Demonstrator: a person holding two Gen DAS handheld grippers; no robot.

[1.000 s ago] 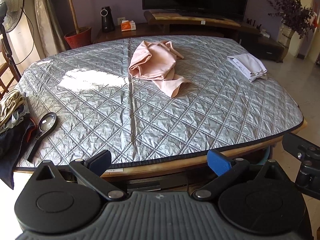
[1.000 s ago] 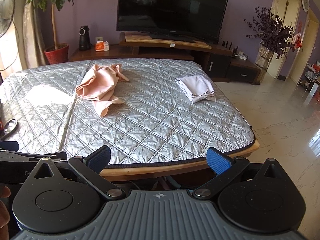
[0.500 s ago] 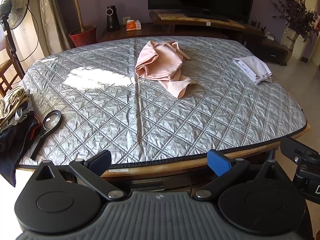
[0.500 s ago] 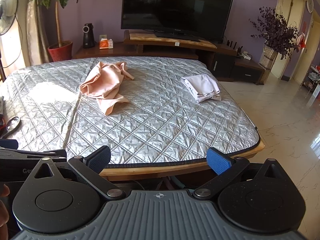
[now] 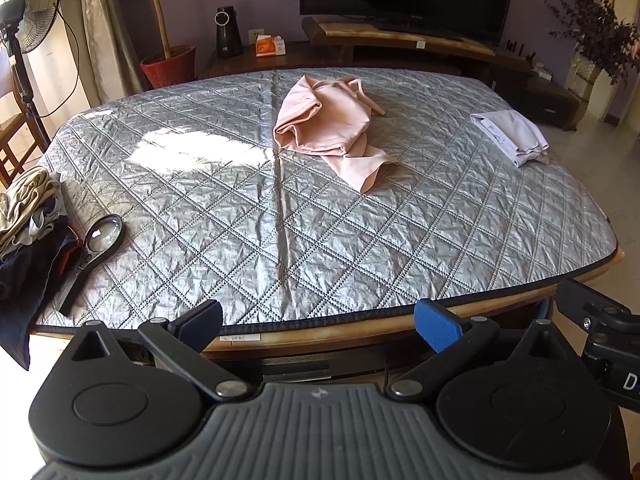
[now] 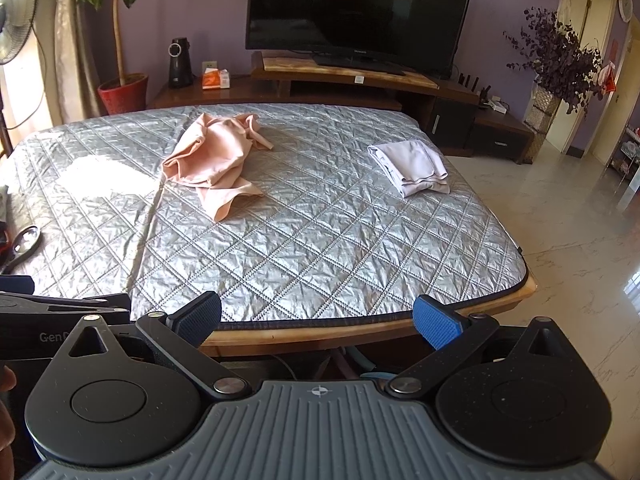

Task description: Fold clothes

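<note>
On the table: pink garment [image 5: 332,128] crumpled, long axis 11-to-5.
Bearing: 12 o'clock from left tongs [image 5: 318,322], nearer.
Tongs: both apart, empty; right tongs [image 6: 318,318].

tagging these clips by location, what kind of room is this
Most likely a home living room: a large television on a low wooden stand, a potted plant by the curtain, and a quilt-covered table holding clothes.
</note>
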